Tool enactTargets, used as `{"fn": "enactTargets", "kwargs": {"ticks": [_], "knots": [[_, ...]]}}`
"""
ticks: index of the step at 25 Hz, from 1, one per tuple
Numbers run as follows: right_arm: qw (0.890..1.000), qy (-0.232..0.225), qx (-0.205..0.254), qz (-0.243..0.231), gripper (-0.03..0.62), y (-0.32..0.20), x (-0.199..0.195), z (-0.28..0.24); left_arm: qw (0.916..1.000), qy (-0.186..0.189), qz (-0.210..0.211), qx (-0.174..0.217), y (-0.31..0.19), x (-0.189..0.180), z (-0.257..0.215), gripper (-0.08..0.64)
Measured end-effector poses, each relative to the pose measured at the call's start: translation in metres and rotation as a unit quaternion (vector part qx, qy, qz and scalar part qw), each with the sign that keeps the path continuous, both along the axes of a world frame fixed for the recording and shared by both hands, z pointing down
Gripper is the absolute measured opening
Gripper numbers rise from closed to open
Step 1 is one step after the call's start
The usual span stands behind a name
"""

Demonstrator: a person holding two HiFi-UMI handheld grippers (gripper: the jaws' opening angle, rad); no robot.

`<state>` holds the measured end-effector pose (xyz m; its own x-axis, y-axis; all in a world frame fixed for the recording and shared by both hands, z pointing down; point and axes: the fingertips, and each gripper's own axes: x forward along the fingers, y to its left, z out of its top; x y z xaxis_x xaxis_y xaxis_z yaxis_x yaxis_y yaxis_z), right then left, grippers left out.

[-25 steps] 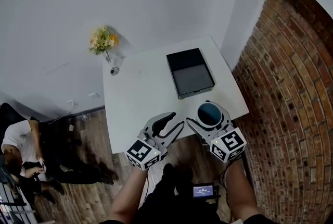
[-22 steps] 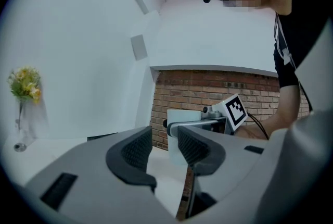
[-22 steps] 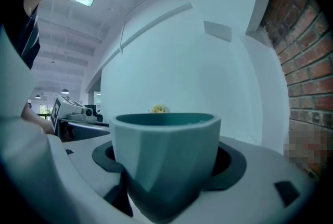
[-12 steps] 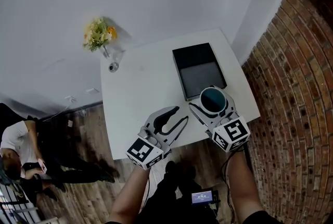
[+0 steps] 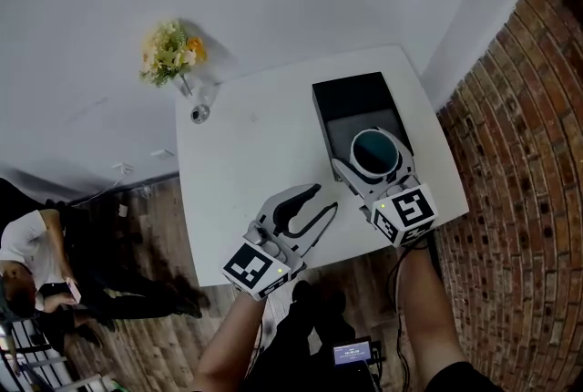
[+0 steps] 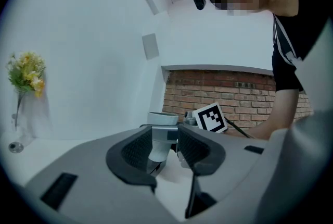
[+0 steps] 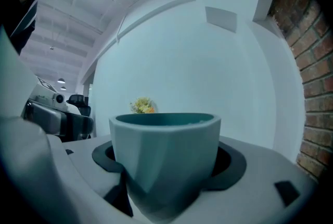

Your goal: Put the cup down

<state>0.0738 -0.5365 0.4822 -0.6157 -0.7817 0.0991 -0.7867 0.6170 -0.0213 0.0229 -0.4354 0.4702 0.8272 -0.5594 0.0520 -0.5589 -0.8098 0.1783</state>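
Your right gripper (image 5: 372, 155) is closed on the cup (image 5: 376, 151), one jaw on each side of its body. The cup is teal, upright, with its mouth open to the ceiling. From the head view it sits over the near end of the black tray (image 5: 349, 97), which lies at the far right of the white table (image 5: 246, 162). No view shows whether the cup's base touches the tray or hangs clear of it.

Your left gripper (image 5: 323, 200) is spread wide and holds nothing. It is over the near part of the table, left of the cup and well apart from it, pointing toward the tray. In the left gripper view, the cup and the marker cube of your right gripper show through the gap between the jaws, beyond the fingertips and not between them.

At the far left corner of the table stand yellow flowers (image 5: 167, 53) in a clear vase (image 5: 189, 89), with a small round thing (image 5: 199, 115) just beside the vase on its near side. The middle of the table is bare white.

A brick wall (image 5: 519, 135) runs along the right, and a plain white wall stands behind the table. On the wood floor (image 5: 146, 235) at the near left, a person (image 5: 32, 253) sits well apart from the table.
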Motion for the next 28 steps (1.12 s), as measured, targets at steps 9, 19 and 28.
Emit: {"fn": "enactTargets", "kwargs": {"ticks": [9, 19, 28], "knots": [[1.000, -0.003, -0.004, 0.024, 0.400, -0.061, 0.000, 0.027, 1.0000, -0.009, 0.002, 0.000, -0.005, -0.010, 0.011, 0.146], [1.000, -0.008, 0.006, 0.027, 0.400, -0.101, -0.008, 0.033, 0.9996, 0.016, -0.022, 0.005, -0.019, -0.022, 0.016, 0.146], [0.999, -0.014, -0.004, 0.028, 0.400, -0.145, -0.016, 0.043, 0.9995, 0.018, -0.025, 0.010, -0.025, -0.031, 0.017, 0.146]]}}
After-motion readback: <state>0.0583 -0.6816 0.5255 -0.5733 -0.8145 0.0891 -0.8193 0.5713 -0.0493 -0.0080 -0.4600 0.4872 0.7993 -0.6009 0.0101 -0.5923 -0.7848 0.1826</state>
